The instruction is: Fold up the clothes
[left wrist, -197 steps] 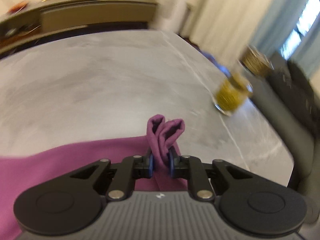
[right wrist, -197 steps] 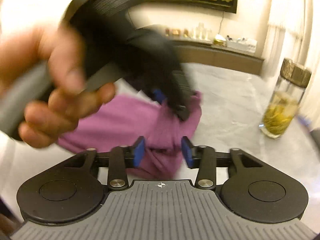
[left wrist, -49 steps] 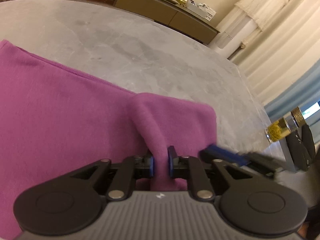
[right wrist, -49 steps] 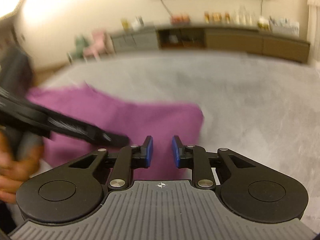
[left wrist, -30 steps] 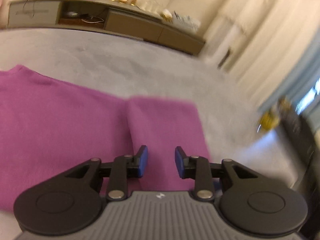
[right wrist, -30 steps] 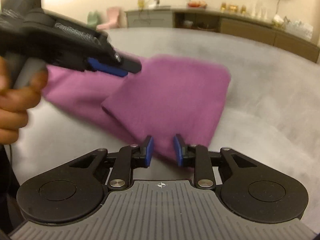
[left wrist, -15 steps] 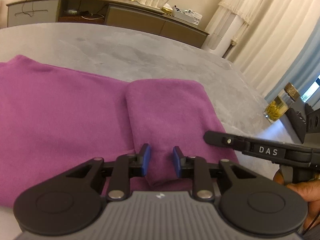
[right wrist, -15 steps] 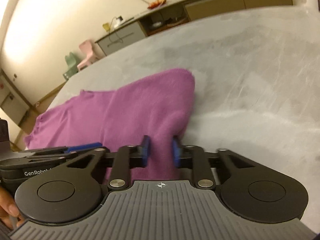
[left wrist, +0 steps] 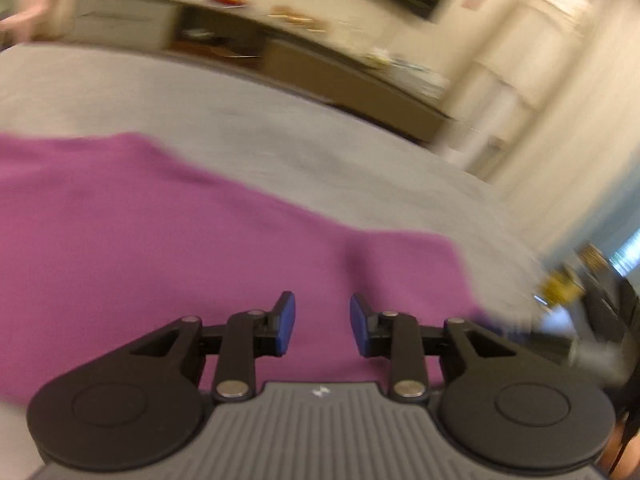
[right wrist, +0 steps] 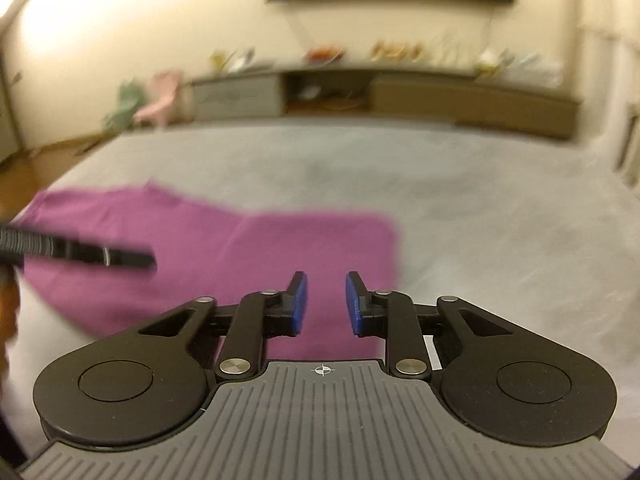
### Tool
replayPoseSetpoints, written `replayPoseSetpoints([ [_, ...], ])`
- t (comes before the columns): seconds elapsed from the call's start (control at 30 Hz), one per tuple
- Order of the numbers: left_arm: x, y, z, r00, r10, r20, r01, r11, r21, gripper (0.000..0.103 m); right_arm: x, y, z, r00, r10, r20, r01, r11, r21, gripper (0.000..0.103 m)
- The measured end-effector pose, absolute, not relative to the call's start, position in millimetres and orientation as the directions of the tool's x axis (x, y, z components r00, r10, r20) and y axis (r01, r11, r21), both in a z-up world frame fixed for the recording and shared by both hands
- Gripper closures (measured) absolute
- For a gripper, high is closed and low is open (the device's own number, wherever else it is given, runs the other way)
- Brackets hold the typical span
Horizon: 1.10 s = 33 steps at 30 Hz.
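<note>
A purple garment (left wrist: 168, 240) lies flat on the grey table (left wrist: 280, 140), with a folded flap at its right end (right wrist: 320, 240). My left gripper (left wrist: 322, 326) hovers over the garment near that flap. Its jaws are opening and the blue pads (left wrist: 286, 322) hold nothing. My right gripper (right wrist: 326, 304) hangs over the flap's near edge. Its jaws are opening too, with only flat cloth showing behind the gap. The left gripper's black finger (right wrist: 88, 256) reaches in from the left of the right wrist view. Both views are blurred by motion.
A jar with yellow contents (left wrist: 560, 284) stands near the table's right edge, blurred. Past the far edge runs a long low sideboard (right wrist: 440, 96), with small pink and green chairs (right wrist: 156, 96) to its left. Pale curtains (left wrist: 560, 120) hang at the right.
Half a second ago both grippers had cloth from the flap between their pads. Now both stand wider and clear of it, the cloth lies flat, and the left gripper has shifted sideways.
</note>
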State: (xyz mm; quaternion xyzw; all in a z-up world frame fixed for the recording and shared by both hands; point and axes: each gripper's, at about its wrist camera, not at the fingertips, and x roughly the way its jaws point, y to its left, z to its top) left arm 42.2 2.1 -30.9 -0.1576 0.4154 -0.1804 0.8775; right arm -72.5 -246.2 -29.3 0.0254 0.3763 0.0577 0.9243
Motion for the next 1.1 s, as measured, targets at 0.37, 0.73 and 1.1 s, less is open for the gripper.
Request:
replayPoseSetpoints([
  [0.37,2.4,248.7,-23.1,0.754,-0.185,-0.630,-0.264,0.793,-0.549,0.055,-75.1,-186.7,-15.6,0.727,-0.047,-0.685,-0.053,0.991,-0.124,0.065],
  [0.73,-3.1,374.2,-79.6,0.757,-0.180,-0.628,-0.448,0.555,-0.701,0.035,-46.3,117.3,-5.1,0.674,0.398,-0.622,-0.630,0.749,-0.203,0.041],
  [1.1,23.0,388.5,-87.2,0.803,-0.211,-0.557,-0.335,0.614,-0.715,0.094,71.4,208.0,-35.8,0.544,0.433,-0.719,-0.623,0.782,-0.001,0.098],
])
